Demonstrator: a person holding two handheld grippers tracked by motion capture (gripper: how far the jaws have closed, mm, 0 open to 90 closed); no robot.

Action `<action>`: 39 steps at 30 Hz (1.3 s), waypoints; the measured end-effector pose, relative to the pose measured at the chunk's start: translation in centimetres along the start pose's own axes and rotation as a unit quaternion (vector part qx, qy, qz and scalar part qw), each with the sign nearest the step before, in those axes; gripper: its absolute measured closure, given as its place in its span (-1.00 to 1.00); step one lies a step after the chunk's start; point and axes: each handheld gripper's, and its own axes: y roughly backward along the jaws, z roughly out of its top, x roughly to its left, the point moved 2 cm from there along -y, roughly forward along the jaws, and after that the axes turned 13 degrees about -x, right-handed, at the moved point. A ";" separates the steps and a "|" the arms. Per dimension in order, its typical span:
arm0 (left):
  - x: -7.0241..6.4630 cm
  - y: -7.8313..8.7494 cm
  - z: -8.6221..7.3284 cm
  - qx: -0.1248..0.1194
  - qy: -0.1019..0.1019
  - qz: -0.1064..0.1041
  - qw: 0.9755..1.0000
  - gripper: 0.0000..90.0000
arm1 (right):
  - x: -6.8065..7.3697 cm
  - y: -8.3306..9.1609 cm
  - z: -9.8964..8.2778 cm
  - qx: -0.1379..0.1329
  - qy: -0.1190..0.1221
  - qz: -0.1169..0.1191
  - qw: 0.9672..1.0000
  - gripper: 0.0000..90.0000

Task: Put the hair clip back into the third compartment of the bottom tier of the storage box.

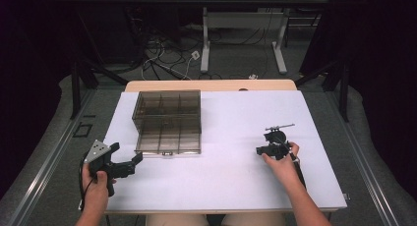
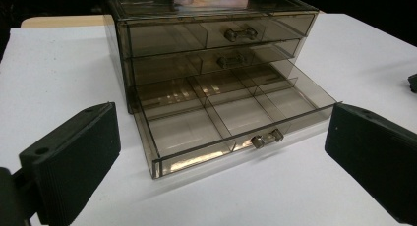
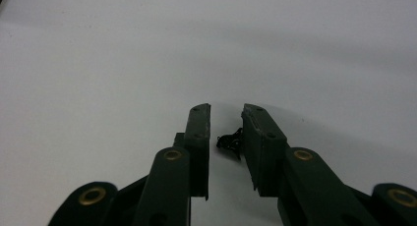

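Two black jaws of the right gripper (image 3: 225, 132) stood nearly together over the white table top (image 3: 98, 64), a narrow gap left between them, and in that gap sat a small black tangled object (image 3: 230, 141), touching or almost touching the right-hand pad; whether the pads already pressed on it could not be told, so the grip read as closing down rather than plainly clenched. To do this pick well, I judged that the jaws should meet squarely on the little thing's thickest part, low to the table, and be squeezed gently before any lift, since so slight a piece could flick out sideways. In the high view that gripper (image 1: 273, 143) sat well to the right of a smoky transparent plastic drawer cabinet (image 1: 167, 122), with a thin grey rod-like part just beyond it. The left gripper (image 1: 129, 163) was released, its two black pads (image 2: 74, 157) spread wide, pointing at the cabinet from near its front. The cabinet's bottom drawer (image 2: 236, 119) stood pulled out, its divided compartments apparently empty, a likely place for the small object. What the object actually was stayed unclear: it was tiny, dark and partly masked by the jaw. The upper drawers' contents were lost in reflections.
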 end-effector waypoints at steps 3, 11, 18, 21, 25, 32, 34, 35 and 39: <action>0.1 0.0 0.0 0.003 -0.002 -0.001 1.000 -1.00 | 0.0 -0.1 0.0 0.003 0.003 0.002 1.000 0.67; 0.1 0.0 0.0 0.002 -0.002 -0.001 1.000 -0.99 | 0.1 -0.2 0.0 0.004 -0.001 -0.006 1.000 0.77; 0.1 0.0 0.0 0.003 -0.002 -0.001 1.000 -1.00 | -0.1 -0.1 0.0 0.003 0.000 -0.005 1.000 0.78; 0.1 0.0 0.0 0.003 -0.002 -0.001 1.000 -0.99 | -0.2 0.0 0.1 0.002 0.002 -0.006 1.000 0.78; 0.1 0.0 0.0 0.003 -0.002 -0.001 1.000 -1.00 | -0.2 0.0 0.1 -0.002 -0.001 -0.003 1.000 0.78; 0.1 0.0 0.0 0.003 -0.002 -0.001 1.000 -0.99 | -0.1 0.5 0.3 -0.019 0.002 -0.002 1.000 0.78; 0.1 0.0 0.0 0.001 0.000 0.000 1.000 -1.00 | -0.1 0.6 0.4 -0.023 0.001 -0.002 1.000 0.78; 0.1 0.0 0.0 0.001 0.000 0.000 1.000 -0.99 | -0.1 0.6 0.4 -0.026 0.003 -0.001 1.000 0.78; 0.1 0.0 0.0 0.001 0.000 0.000 1.000 -0.99 | -0.2 0.8 0.5 -0.035 0.004 0.002 0.999 0.78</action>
